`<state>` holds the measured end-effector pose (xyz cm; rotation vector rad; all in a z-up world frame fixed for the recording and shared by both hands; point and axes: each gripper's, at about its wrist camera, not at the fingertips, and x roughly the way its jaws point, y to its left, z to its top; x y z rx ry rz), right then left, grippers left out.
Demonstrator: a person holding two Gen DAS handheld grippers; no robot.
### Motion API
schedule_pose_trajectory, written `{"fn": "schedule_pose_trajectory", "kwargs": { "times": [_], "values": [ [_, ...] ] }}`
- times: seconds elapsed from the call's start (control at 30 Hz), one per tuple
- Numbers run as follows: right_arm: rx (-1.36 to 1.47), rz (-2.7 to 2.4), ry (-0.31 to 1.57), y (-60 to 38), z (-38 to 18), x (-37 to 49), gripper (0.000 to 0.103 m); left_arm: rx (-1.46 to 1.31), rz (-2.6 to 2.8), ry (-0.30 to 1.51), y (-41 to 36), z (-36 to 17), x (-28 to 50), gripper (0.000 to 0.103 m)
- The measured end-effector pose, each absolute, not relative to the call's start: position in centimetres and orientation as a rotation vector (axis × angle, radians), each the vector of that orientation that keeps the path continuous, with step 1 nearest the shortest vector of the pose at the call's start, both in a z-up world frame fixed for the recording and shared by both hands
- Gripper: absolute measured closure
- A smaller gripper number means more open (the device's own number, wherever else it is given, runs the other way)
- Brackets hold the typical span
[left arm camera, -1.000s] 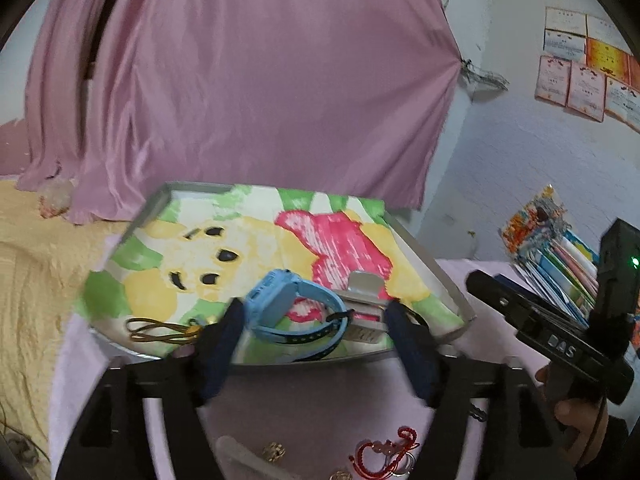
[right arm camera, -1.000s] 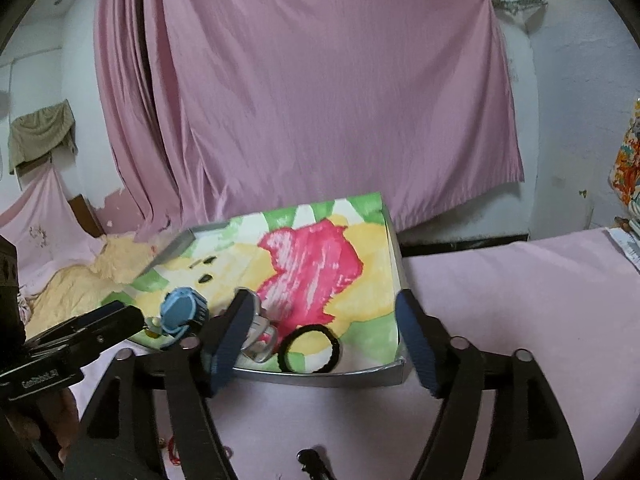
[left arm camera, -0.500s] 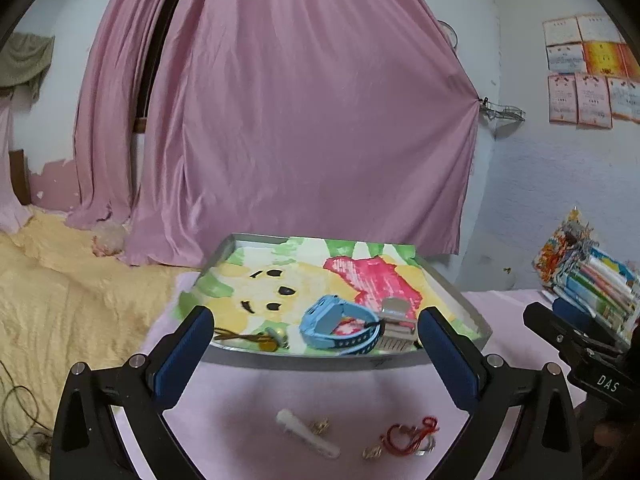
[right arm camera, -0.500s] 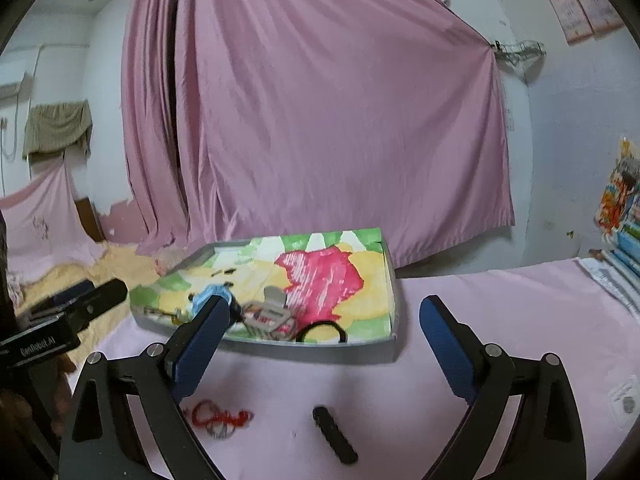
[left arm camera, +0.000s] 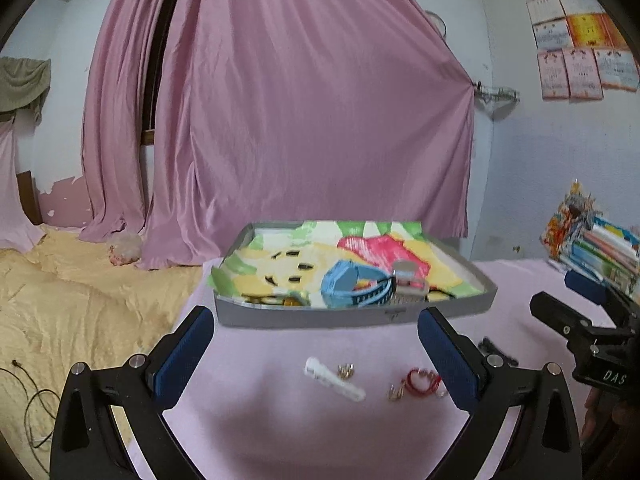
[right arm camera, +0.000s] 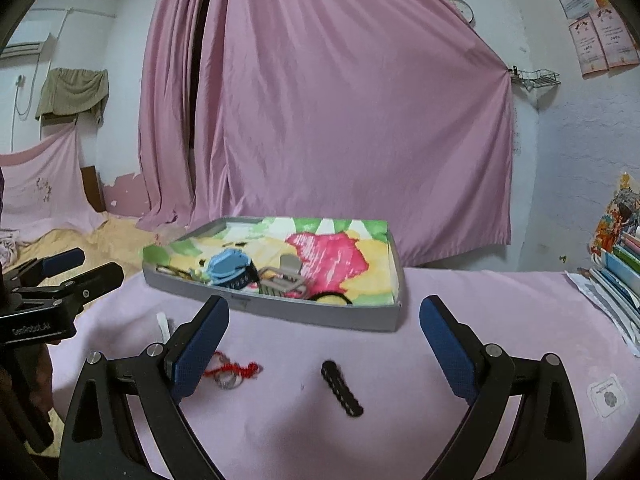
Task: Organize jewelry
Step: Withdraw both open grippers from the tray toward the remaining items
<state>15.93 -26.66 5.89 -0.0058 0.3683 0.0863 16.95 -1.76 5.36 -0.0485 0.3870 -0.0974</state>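
While both grippers' fingers (left arm camera: 188, 354) (right arm camera: 444, 344) gape empty, bare cloth (right arm camera: 460, 292) borders the tray (right arm camera: 320, 312)

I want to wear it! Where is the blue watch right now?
The blue watch lies inside the grey tray, near its front wall, in both wrist views. A silver watch sits just to its right.
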Motion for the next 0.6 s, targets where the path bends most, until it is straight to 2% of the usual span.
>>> {"fn": "schedule_pose_trajectory", "kwargs": {
  "times": [0.6],
  "values": [
    [-0.016, 0.091, 0.531, -27.2, 3.6, 17.1, 0.009, 0.026, -0.109, 0.611, -2.4, 2.3, 18.1, 0.001]
  ]
}}
